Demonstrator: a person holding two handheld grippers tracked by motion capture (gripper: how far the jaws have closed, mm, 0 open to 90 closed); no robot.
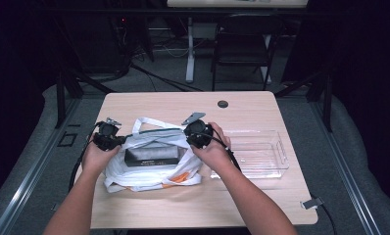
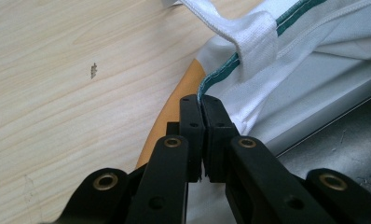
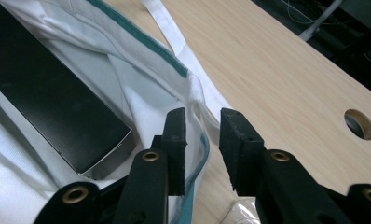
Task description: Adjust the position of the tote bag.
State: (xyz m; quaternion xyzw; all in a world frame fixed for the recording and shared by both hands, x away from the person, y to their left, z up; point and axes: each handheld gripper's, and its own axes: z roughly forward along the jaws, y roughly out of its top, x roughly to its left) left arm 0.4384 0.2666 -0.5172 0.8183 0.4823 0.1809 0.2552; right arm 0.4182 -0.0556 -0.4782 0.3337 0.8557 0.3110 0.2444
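A white cloth bag (image 1: 149, 178) with green trim and orange patches lies on the wooden table (image 1: 183, 105), its mouth held wide. Inside it lies a flat black box (image 1: 151, 155). My left gripper (image 1: 120, 141) is at the bag's left rim; in the left gripper view the left gripper (image 2: 202, 100) is shut on the green-edged rim (image 2: 221, 74). At the right rim is my right gripper (image 1: 189, 142). In the right gripper view the right gripper (image 3: 203, 119) has its jaws apart, the bag's rim (image 3: 200, 100) running loosely between them beside the black box (image 3: 44, 93).
A clear plastic bin (image 1: 281, 147) stands on the table just right of the bag. A round cable hole (image 1: 223, 104) is near the table's far edge. Beyond the table stand a black chair (image 1: 244, 44) and a desk leg (image 1: 190, 49).
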